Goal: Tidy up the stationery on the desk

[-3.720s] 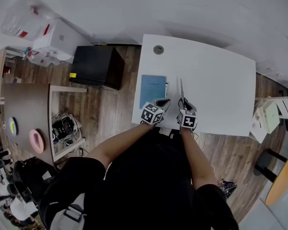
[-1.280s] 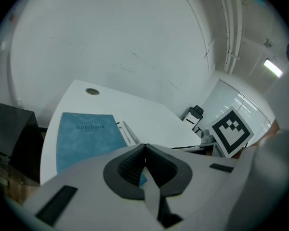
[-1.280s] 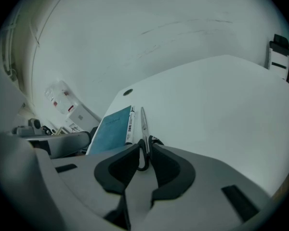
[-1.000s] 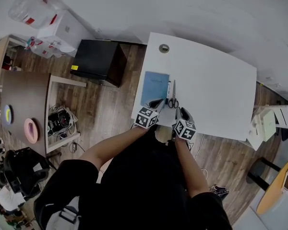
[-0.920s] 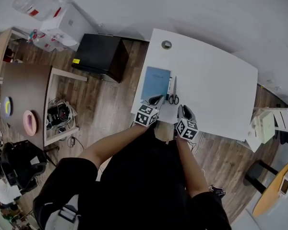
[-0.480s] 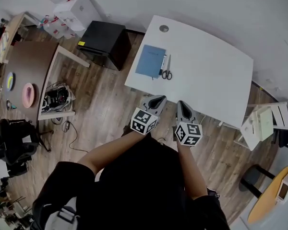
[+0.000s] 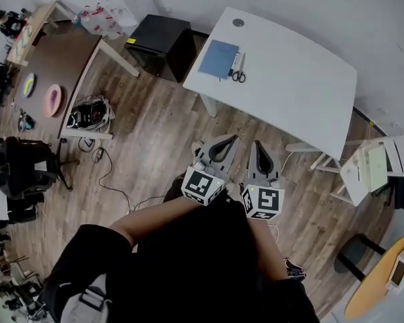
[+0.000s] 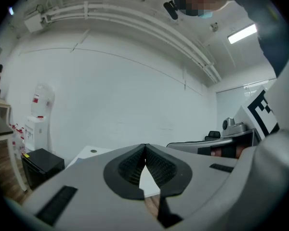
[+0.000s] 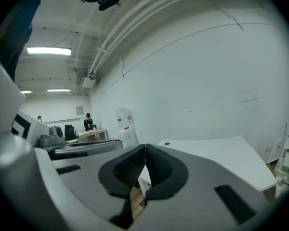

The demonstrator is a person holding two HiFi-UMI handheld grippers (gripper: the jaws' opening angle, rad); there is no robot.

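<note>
The white tabletop (image 7: 296, 79) is far from both tools. On it lie three things, all by its left end. A blue notebook (image 7: 219, 58) lies flat close to the left edge of the tabletop. A pen (image 7: 233, 61) lies just beside the notebook, on the side toward the middle of the tabletop. A pair of scissors (image 7: 240, 71) lies just beside the pen, with its dark handles toward the near edge of the tabletop. All three lie in a neat row, side by side.

The left gripper (image 7: 230, 141) is held in the air over the wood floor (image 7: 155, 133), well apart from the tabletop and on its near side. Its fingers (image 8: 130, 165) are pressed together at the tips, and nothing is between them. The right gripper (image 7: 258, 145) is just beside the left one, also over the floor and well apart from the tabletop. Its fingers (image 9: 127, 170) touch at the tips too, and they hold nothing. Both tools point toward the tabletop, so the notebook, pen and scissors are far out in front of the fingers.

A black cabinet (image 7: 163, 38) stands on the floor just beside the left end of the tabletop. A brown table (image 7: 60, 66) stands farther off on that same side.
</note>
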